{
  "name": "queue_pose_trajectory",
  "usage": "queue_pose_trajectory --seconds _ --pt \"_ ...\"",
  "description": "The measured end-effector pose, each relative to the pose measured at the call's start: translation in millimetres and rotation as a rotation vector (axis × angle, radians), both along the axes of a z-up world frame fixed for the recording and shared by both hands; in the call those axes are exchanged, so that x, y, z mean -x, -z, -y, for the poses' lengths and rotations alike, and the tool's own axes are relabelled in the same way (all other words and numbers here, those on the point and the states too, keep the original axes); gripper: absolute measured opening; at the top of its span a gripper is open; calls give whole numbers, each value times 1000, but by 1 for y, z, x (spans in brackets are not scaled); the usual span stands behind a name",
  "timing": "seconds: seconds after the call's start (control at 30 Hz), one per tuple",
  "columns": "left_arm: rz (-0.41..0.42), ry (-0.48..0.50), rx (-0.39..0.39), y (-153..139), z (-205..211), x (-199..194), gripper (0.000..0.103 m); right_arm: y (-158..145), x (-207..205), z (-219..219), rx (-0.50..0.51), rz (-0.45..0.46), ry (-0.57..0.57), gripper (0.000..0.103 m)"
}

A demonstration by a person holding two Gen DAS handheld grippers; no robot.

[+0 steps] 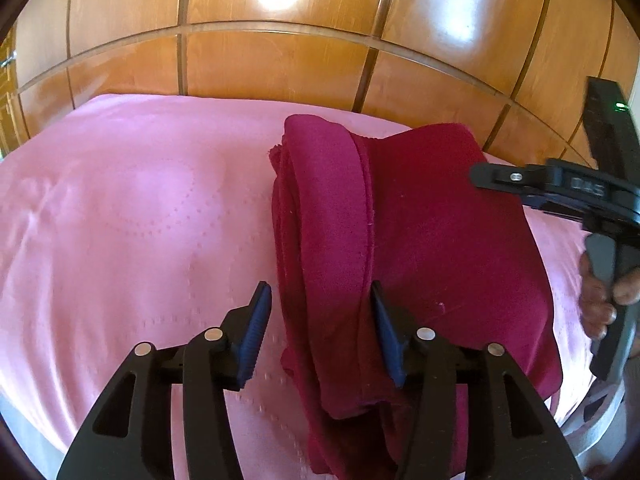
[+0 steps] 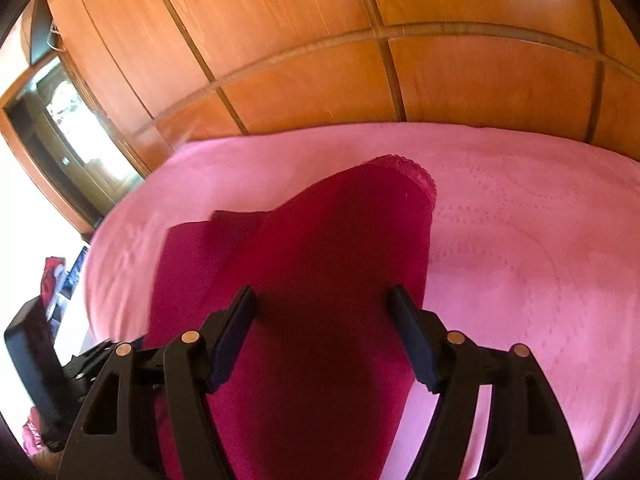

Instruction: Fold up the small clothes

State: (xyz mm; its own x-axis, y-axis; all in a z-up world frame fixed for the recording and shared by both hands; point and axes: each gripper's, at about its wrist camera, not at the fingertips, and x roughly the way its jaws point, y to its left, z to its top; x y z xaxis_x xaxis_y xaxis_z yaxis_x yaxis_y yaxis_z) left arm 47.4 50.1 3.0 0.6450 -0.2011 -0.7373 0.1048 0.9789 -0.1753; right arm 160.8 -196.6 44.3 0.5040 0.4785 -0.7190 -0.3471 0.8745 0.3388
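Your left gripper (image 1: 318,328) is standing open astride the rolled edge of the crimson garment (image 1: 420,232), pads clear. Your right gripper (image 2: 322,336) is hovering open above it, gripping nothing. The garment is lying folded on the pink bedspread (image 1: 132,208), seemingly just set down.

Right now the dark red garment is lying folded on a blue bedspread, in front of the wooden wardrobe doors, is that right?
Not quite. The bedspread is pink, not blue, as the left wrist view shows. The rest holds: the dark red garment lies folded on it, in front of the wooden wardrobe doors.

one red garment (image 1: 432,240), two grippers (image 1: 320,332), one bedspread (image 1: 140,220)
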Motion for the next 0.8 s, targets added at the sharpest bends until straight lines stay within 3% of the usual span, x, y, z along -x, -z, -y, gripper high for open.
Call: queue_pose_trajectory --seconds 0.27,0.43,0.6,0.8 --pt "-6 0 24 5 -4 -3 55 33 -28 -10 39 -61 11 74" --pt "-23 4 77 12 -10 -6 57 43 -36 -7 14 -87 24 82" --pt "-34 24 156 21 -20 -9 57 39 -39 14 -83 -95 39 94" --pt "-69 68 323 34 -38 -16 57 48 -14 62 -297 -147 65 95"
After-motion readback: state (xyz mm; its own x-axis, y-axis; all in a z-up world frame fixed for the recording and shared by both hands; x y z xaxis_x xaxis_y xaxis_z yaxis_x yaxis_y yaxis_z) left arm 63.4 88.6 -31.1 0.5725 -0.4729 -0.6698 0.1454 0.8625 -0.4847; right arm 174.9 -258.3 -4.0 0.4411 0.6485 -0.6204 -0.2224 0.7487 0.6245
